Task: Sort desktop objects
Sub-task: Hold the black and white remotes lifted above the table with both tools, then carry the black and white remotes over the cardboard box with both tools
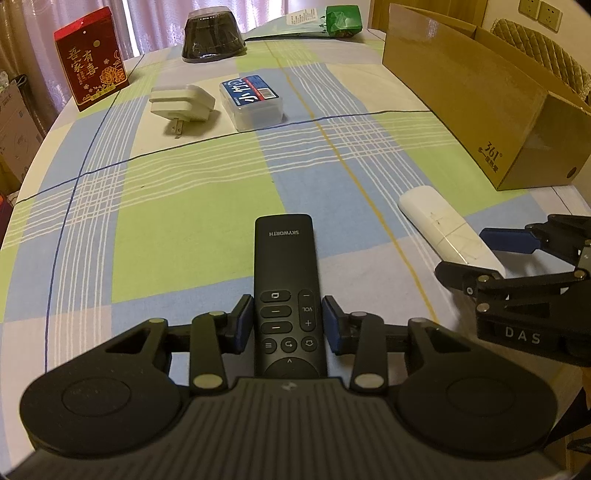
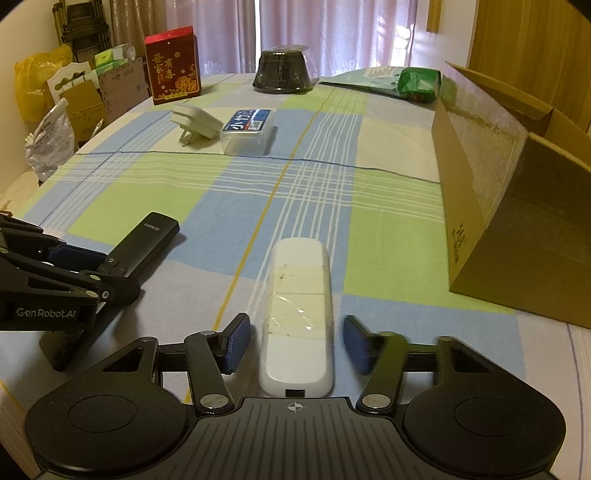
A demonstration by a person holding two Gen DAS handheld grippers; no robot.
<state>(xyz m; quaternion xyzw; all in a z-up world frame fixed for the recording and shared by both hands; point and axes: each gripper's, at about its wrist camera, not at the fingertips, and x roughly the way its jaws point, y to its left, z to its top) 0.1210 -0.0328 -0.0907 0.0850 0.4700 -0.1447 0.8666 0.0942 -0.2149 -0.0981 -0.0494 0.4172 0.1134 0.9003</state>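
Note:
A black Skyworth remote (image 1: 284, 266) lies lengthwise on the plaid tablecloth, and my left gripper (image 1: 287, 325) is shut on its button end, both blue pads against its sides. The right wrist view shows this black remote (image 2: 147, 240) resting on the cloth in the left gripper (image 2: 99, 269). A white remote (image 2: 297, 314) with taped patches lies between the fingers of my right gripper (image 2: 297, 345), which is open, with a gap at each pad. In the left wrist view the right gripper (image 1: 465, 251) straddles the white remote (image 1: 436, 218).
An open cardboard box (image 1: 480, 92) stands on the table's right side. Farther back are a white plug adapter (image 1: 181, 101), a clear case with a blue label (image 1: 253, 103), a red gift box (image 1: 90, 74), a black domed container (image 1: 212, 35) and a green packet (image 1: 343, 20).

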